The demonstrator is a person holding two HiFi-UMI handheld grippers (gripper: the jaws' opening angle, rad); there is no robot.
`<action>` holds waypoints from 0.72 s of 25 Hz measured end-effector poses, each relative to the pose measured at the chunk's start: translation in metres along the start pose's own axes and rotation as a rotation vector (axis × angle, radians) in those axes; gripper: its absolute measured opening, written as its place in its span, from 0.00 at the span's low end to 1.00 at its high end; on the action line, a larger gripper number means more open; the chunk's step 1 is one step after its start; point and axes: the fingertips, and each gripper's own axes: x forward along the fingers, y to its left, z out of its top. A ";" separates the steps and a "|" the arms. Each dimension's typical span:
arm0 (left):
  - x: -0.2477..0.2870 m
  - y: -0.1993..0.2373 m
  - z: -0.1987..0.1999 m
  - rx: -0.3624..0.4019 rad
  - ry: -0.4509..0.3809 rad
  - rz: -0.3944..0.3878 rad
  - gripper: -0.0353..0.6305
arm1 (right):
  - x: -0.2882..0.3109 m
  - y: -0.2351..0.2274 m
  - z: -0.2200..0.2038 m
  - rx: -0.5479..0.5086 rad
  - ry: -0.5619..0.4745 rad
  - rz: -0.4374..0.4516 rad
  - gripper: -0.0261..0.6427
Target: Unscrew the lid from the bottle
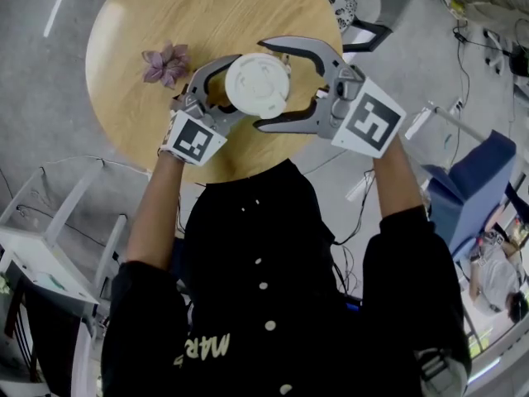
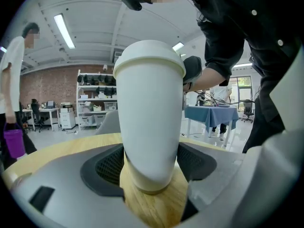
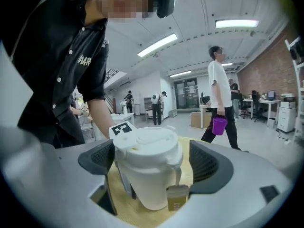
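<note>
The white bottle (image 2: 149,113) stands upright on the round wooden table (image 1: 157,15), near its front edge, with the lid (image 1: 257,82) on. The left tongs (image 2: 151,167) are clenched on the bottle's lower body, pads against both sides. The right tongs (image 3: 149,163) are released, spread around the lid with a gap at one pad. A brown tag (image 3: 176,197) hangs below the lid. A pink flower (image 1: 165,63) lies near the left tongs.

- Bottle (image 1: 257,83): left gripper (image 1: 240,88) blocks 7 o'clock, right gripper (image 1: 260,84) blocks 4 o'clock.
- Flower (image 1: 165,63) at 9 o'clock, apart.
- Table (image 1: 207,15) free toward 12 o'clock.
</note>
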 end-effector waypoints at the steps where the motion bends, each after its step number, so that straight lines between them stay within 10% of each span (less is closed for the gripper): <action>1: 0.000 0.000 0.000 0.001 -0.001 0.000 0.57 | -0.005 -0.001 0.000 0.021 -0.003 -0.049 0.77; 11: 0.000 0.001 0.003 0.003 -0.017 0.009 0.57 | -0.003 -0.017 0.011 0.133 -0.076 -0.629 0.79; 15: 0.000 0.001 0.003 -0.003 -0.017 0.010 0.57 | 0.004 -0.020 0.010 0.084 -0.049 -0.627 0.75; 18: 0.000 -0.001 0.003 -0.001 -0.009 0.006 0.57 | 0.007 -0.013 0.014 -0.006 -0.049 -0.448 0.74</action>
